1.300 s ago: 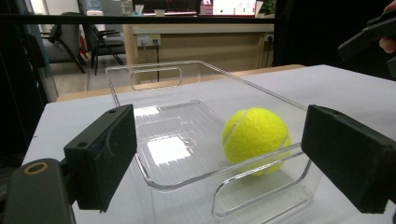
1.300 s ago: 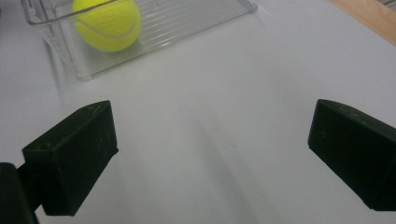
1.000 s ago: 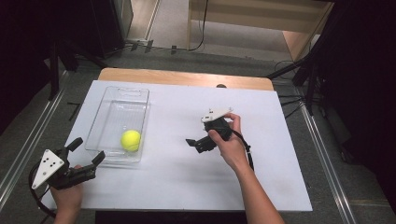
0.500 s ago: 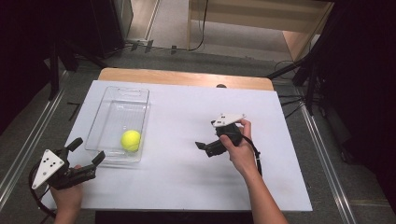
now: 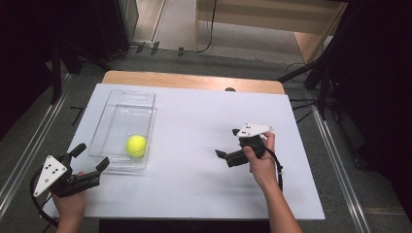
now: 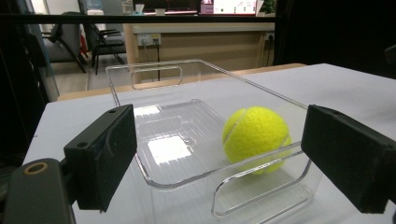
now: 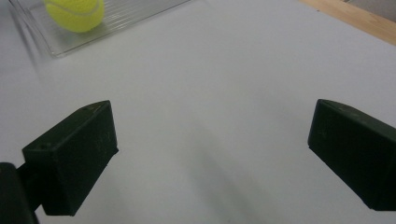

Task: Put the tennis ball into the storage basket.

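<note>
**Both grippers wide open, tennis ball resting in the clear bin**

Nearest the person, the left gripper [image 5: 90,157] sits at the table's near left corner, just short of the clear plastic bin [image 5: 111,121]. Its jaws stand wide apart with nothing between them, and they point at the bin's near end wall. From the left gripper view, the two black jaws frame that wall and its cut-out handle, without touching it.

Just beyond the wall, inside the bin, lies the yellow tennis ball [image 5: 136,145]. It rests on the ribbed floor in the bin's near right corner, close to the wall facing the left gripper [image 6: 219,154].

Well to the right of the bin, the right gripper [image 5: 226,143] hangs over the bare white table [image 5: 194,121], held in the person's hand [image 5: 260,162]. Its jaws are also spread wide and empty, aimed back toward the bin.

Beyond the bin's far end, a strip of wooden tabletop [image 5: 194,81] borders the white surface.
</note>
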The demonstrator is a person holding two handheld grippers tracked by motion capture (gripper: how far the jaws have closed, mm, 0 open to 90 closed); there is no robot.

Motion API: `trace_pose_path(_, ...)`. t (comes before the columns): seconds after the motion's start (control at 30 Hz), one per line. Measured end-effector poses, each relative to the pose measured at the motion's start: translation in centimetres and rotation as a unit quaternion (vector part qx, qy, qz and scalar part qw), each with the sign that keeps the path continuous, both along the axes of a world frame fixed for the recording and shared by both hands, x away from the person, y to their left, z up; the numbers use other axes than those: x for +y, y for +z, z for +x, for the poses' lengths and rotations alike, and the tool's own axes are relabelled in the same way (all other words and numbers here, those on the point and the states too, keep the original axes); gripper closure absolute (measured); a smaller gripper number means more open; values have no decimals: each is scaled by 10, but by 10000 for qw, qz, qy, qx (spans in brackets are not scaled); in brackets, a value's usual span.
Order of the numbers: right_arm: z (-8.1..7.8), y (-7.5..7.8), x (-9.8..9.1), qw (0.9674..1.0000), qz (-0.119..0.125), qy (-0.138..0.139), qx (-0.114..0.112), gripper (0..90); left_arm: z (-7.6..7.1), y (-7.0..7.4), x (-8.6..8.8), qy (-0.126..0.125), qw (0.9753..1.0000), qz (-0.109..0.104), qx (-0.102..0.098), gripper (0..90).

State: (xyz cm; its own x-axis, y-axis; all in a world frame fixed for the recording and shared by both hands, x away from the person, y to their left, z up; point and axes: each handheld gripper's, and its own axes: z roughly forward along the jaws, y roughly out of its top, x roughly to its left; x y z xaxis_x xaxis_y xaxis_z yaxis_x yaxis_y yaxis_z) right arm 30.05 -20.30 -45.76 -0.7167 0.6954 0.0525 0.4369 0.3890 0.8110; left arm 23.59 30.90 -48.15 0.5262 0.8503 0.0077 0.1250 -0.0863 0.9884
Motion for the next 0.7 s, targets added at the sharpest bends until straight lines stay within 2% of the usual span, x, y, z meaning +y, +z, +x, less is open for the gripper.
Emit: trace_pose_path(0.7,-23,-16,-39,9987,219,-438,-156,4,0,0,0,5,10000,29,8,111)
